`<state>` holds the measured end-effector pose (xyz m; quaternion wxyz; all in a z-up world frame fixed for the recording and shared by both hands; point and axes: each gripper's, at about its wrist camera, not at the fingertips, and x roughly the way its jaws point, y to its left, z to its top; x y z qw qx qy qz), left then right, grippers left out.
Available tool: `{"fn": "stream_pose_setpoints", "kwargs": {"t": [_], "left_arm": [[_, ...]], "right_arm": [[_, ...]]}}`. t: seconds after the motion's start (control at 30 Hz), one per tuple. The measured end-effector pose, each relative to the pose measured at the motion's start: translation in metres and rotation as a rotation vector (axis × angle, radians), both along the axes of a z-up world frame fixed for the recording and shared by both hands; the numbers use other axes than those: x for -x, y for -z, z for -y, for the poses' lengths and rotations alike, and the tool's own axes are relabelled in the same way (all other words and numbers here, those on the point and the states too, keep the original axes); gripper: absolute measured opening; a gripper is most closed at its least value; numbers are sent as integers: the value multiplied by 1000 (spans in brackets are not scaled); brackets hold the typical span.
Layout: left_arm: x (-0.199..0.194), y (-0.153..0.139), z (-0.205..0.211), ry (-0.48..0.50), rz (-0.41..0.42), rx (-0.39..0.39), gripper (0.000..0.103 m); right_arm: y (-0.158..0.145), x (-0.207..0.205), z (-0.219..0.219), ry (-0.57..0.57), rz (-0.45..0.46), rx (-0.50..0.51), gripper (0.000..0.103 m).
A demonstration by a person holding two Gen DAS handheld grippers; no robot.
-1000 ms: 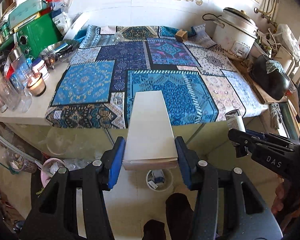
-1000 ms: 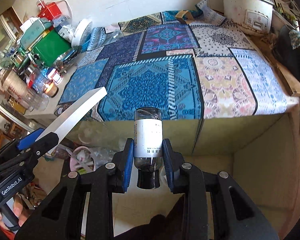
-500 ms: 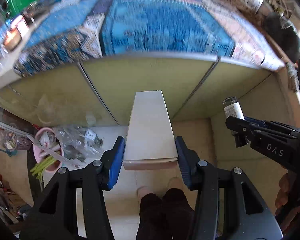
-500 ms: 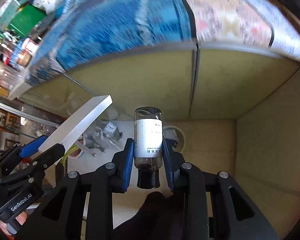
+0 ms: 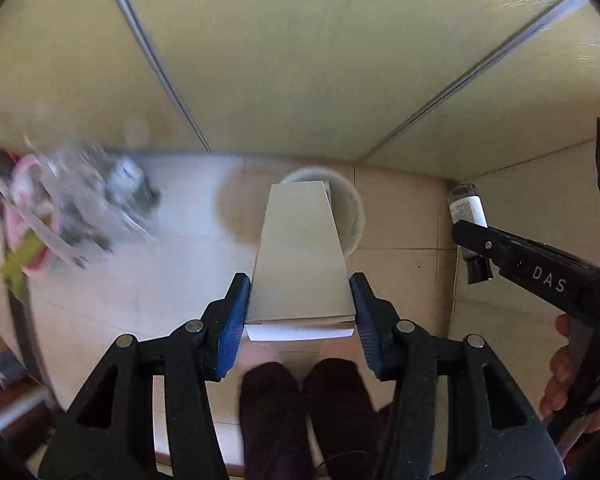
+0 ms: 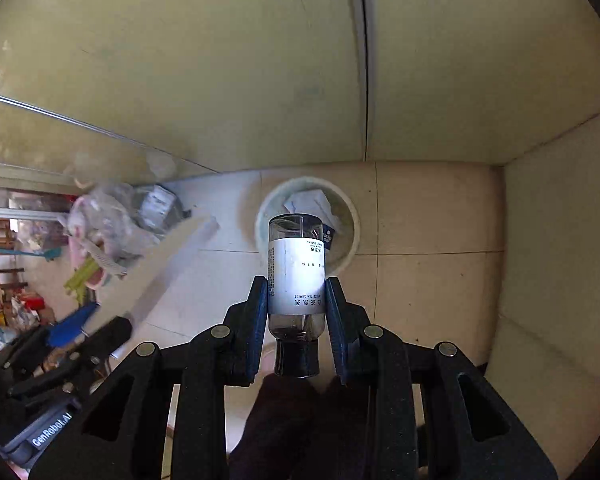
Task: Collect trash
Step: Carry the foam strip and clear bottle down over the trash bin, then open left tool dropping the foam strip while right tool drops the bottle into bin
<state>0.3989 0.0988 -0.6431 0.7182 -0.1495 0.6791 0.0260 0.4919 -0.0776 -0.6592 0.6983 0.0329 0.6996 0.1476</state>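
Step in hand, as I judge: carry-to-bin, both pieces over floor, drop not yet done

- cabinet front (image 6: 220,80): flat pale panels, at 12 o'clock
- floor (image 5: 400,264): smooth beige tiles
- bin (image 6: 350,216): round white tub, crumpled paper inside, at 12 o'clock from both tongs
- left tongs (image 5: 300,300): clamped on carton (image 5: 300,248), flat white cardboard, far end over bin rim
- right tongs (image 6: 297,306): clamped on bottle (image 6: 296,276), clear cylinder, white label, dark cap toward camera

Next move probably: bring each over bin mouth, then release
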Motion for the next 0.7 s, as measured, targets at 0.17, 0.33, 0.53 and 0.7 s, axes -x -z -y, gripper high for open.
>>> {"fn": "stream_pose_setpoints", "kwargs": {"t": [0.17,0.33,0.53,0.7], "left_arm": [[-10,89,-7,-91,-47,63,50],[-27,147,-3,-101,-47,54,50],[-44,182,0,-117,-35,66,50],[-49,193,7,-108,-63,63,50]], "right_arm": [[70,-15,-8,-22,-32,-9,26],[120,-24,-13,-23,-75,-18,26],[145,-36,-17,-33,-85,-6,26],[145,-43,-15,-60,-76,10,27]]}}
